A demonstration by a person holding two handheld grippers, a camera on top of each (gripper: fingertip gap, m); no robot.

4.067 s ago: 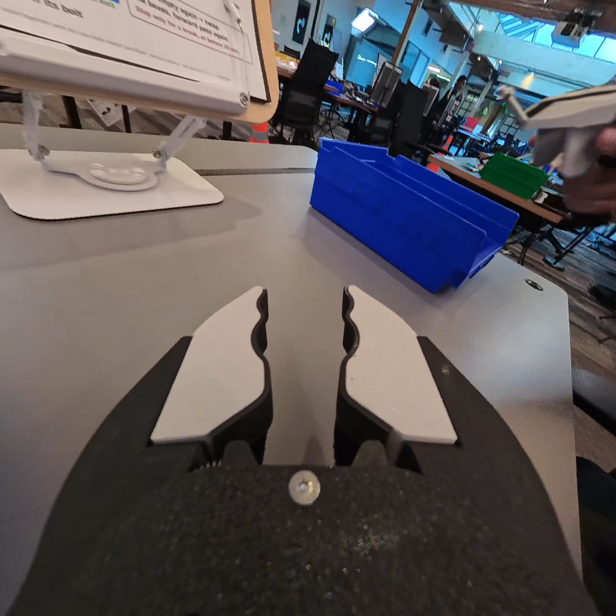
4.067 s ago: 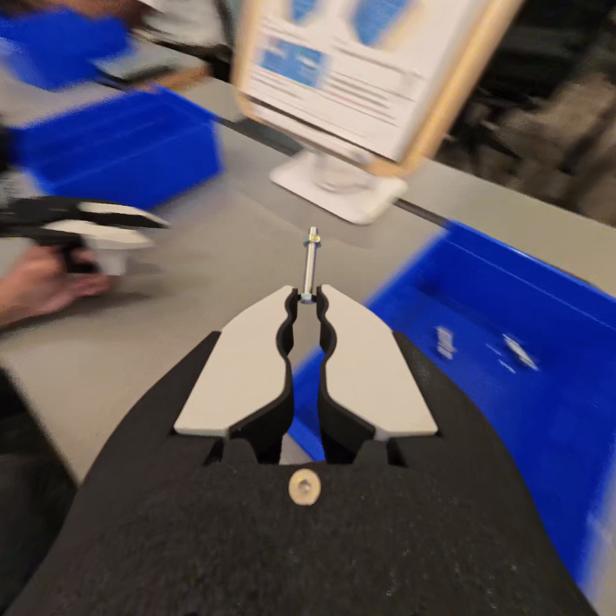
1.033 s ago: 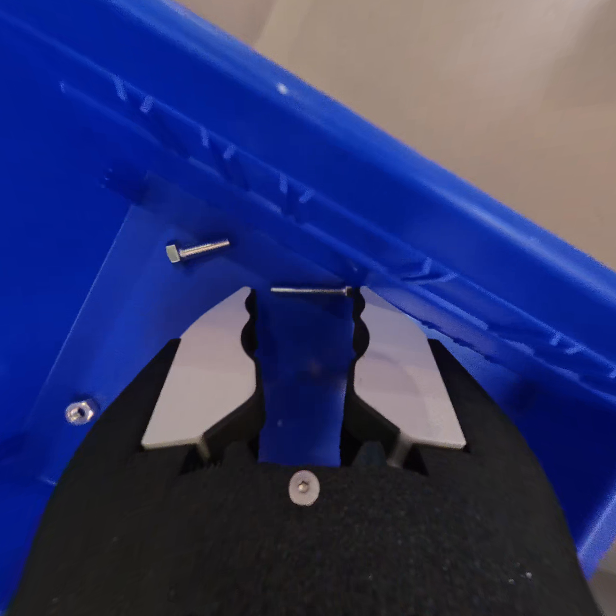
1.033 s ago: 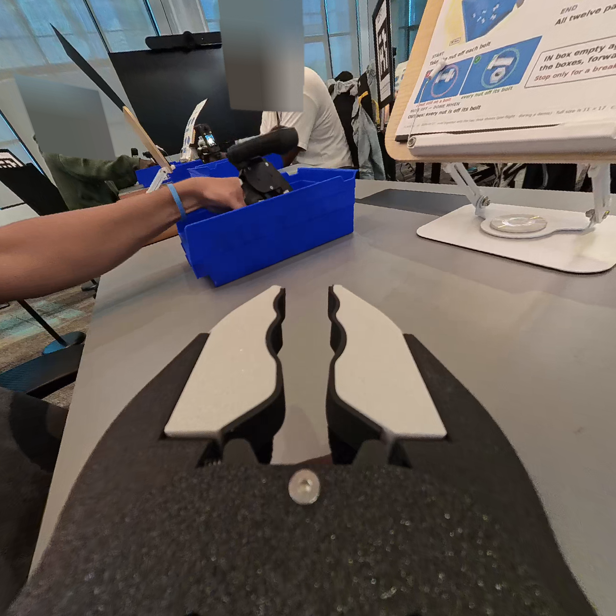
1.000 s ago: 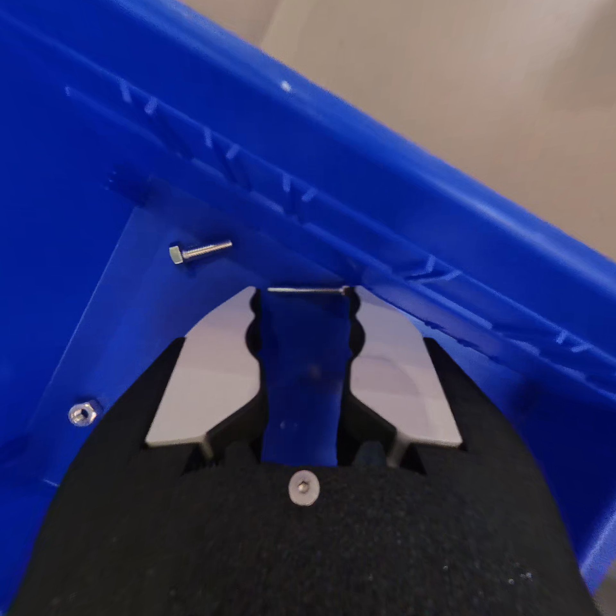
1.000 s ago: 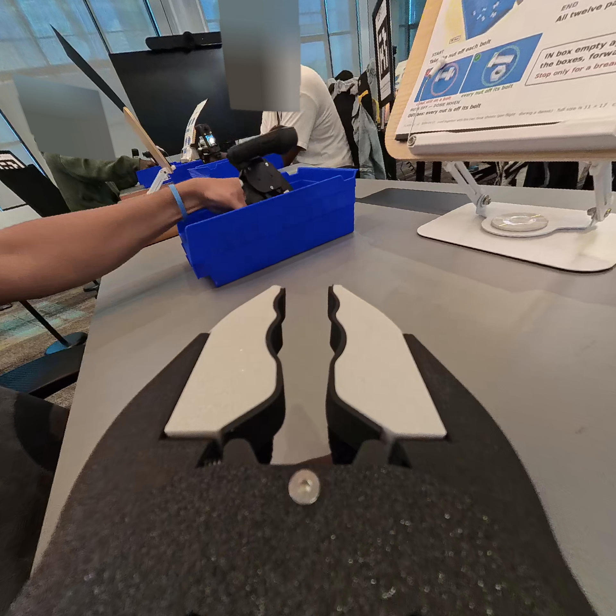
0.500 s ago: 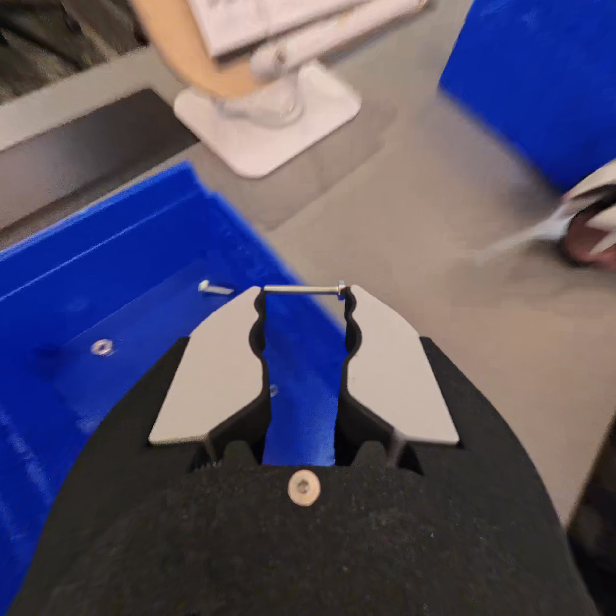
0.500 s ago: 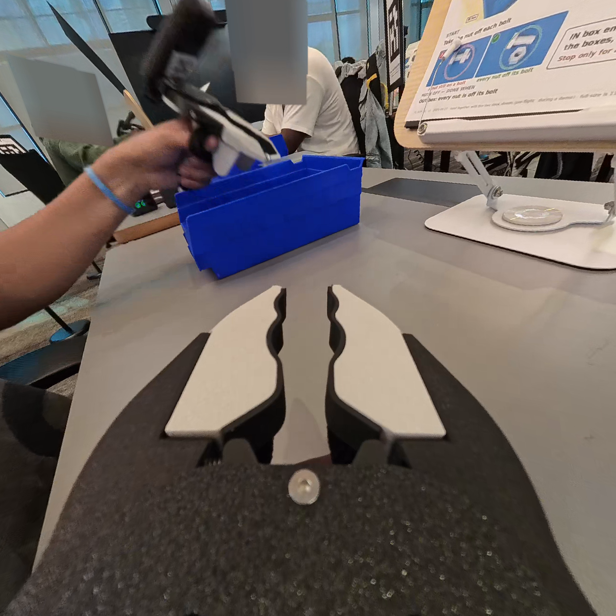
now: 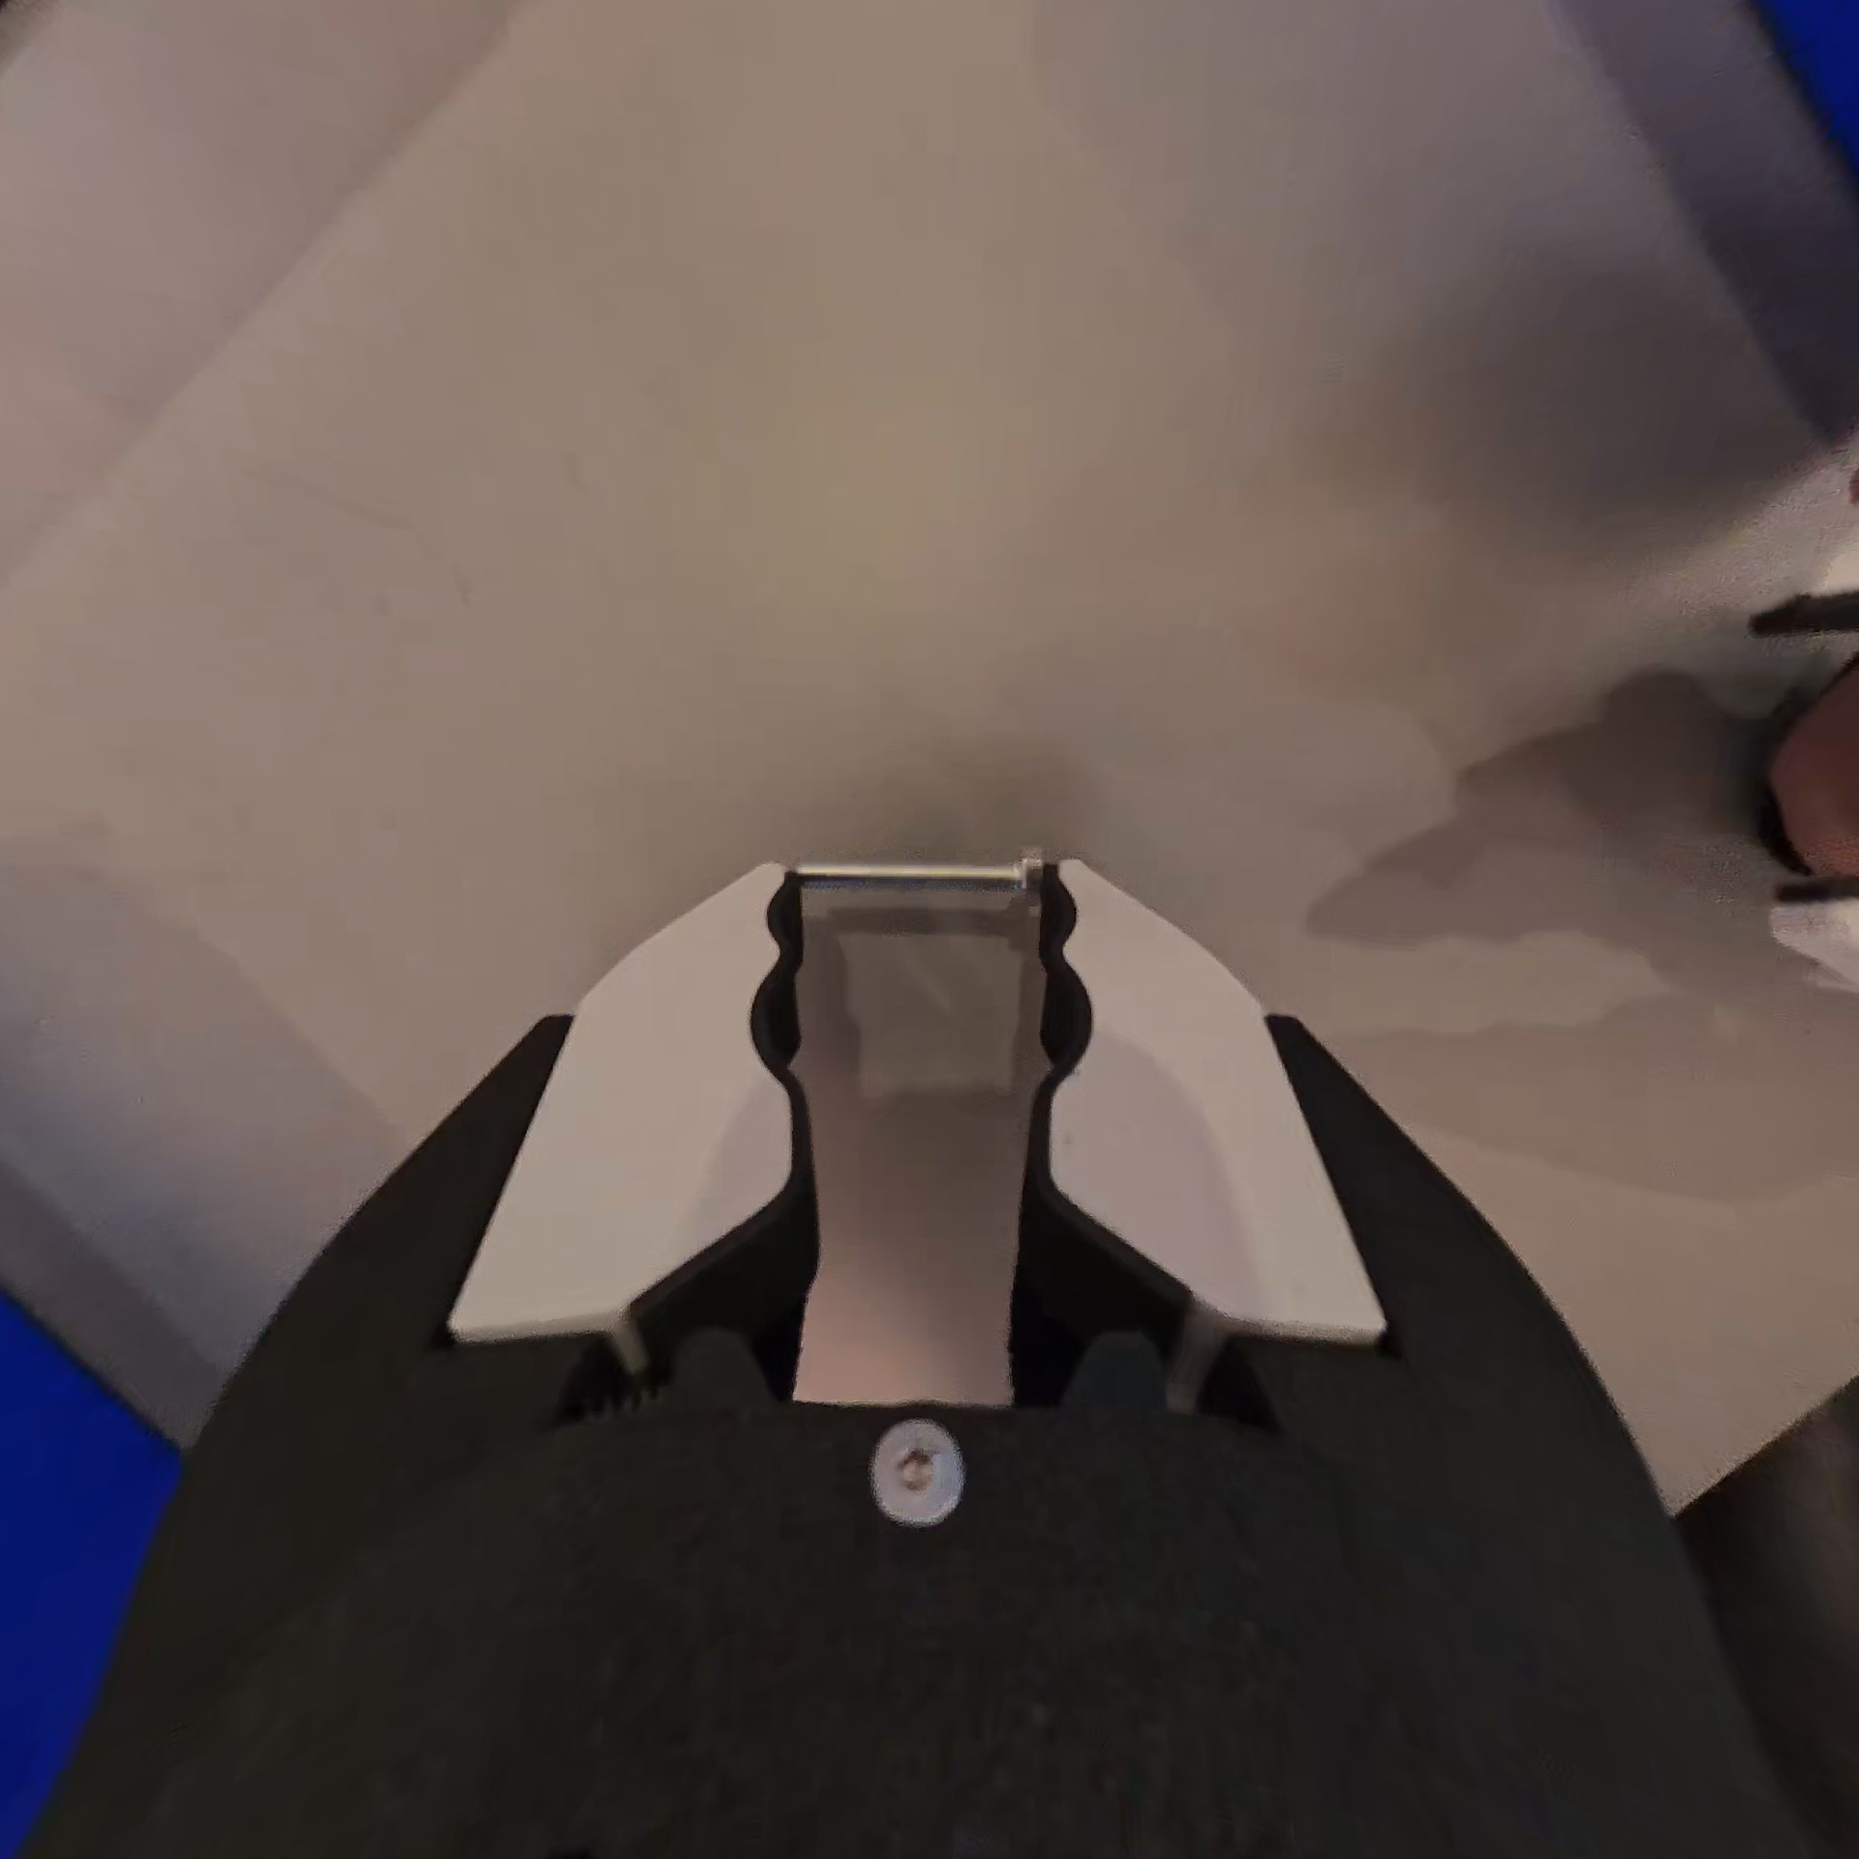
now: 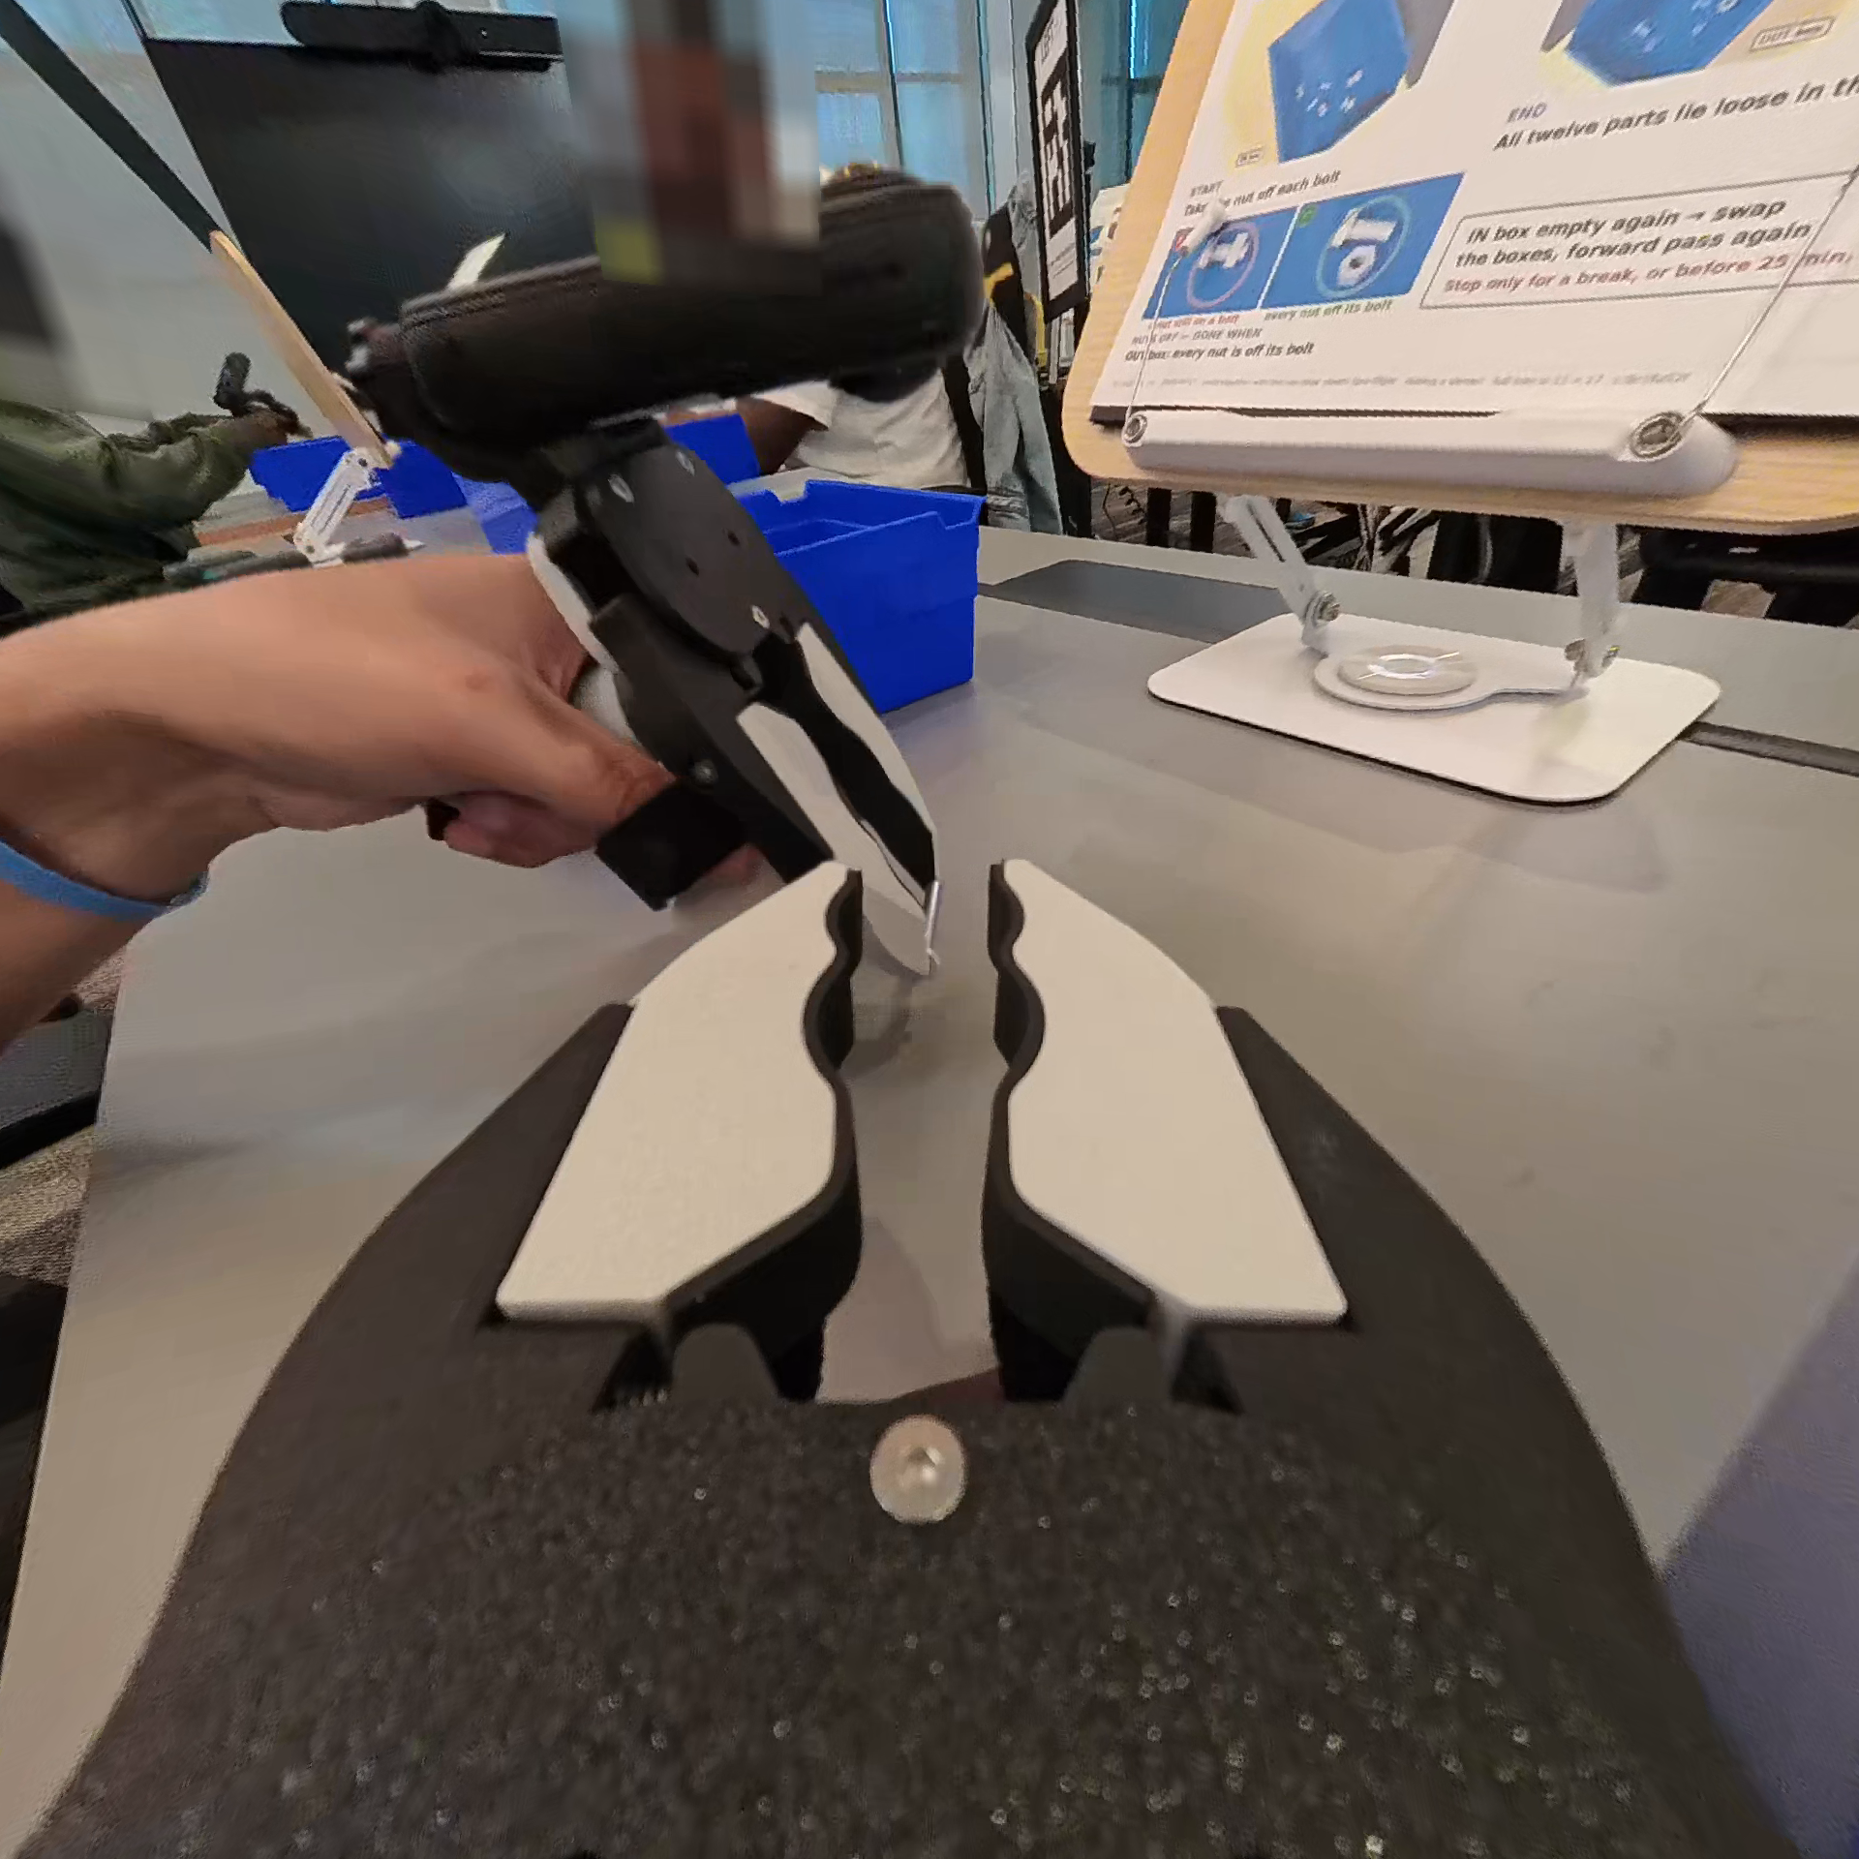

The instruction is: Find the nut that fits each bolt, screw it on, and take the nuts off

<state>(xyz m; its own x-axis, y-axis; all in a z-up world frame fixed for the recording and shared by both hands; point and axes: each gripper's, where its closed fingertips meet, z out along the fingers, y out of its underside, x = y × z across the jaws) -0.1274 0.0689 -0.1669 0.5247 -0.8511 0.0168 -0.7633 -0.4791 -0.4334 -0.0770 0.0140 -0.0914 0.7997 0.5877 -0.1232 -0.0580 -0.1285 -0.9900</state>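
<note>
My left gripper (image 9: 920, 885) is shut on a thin silver bolt (image 9: 910, 881), held crosswise between the fingertips with its head at the right finger. It points down at the grey table (image 9: 905, 453), close above it. In the right wrist view the left gripper (image 10: 920, 920) comes in from the left in a person's hand (image 10: 302, 714), with the bolt (image 10: 933, 920) at its tips just ahead of my right gripper (image 10: 923, 880). My right gripper is open and empty, low over the table (image 10: 1408, 1006).
A blue bin (image 10: 885, 594) stands at the back left of the table. A white stand (image 10: 1439, 704) bearing an instruction sheet (image 10: 1509, 201) is at the back right. Blue bin corners (image 9: 60, 1489) show at the left wrist view's edges. People sit at tables behind. The gap from one gripper's tips to the other's is roughly 11 cm.
My left gripper has lifted the thin bolt out of the blue bin and carried it to the middle of the table, in front of my right gripper. The right gripper stays open, nearly still.
</note>
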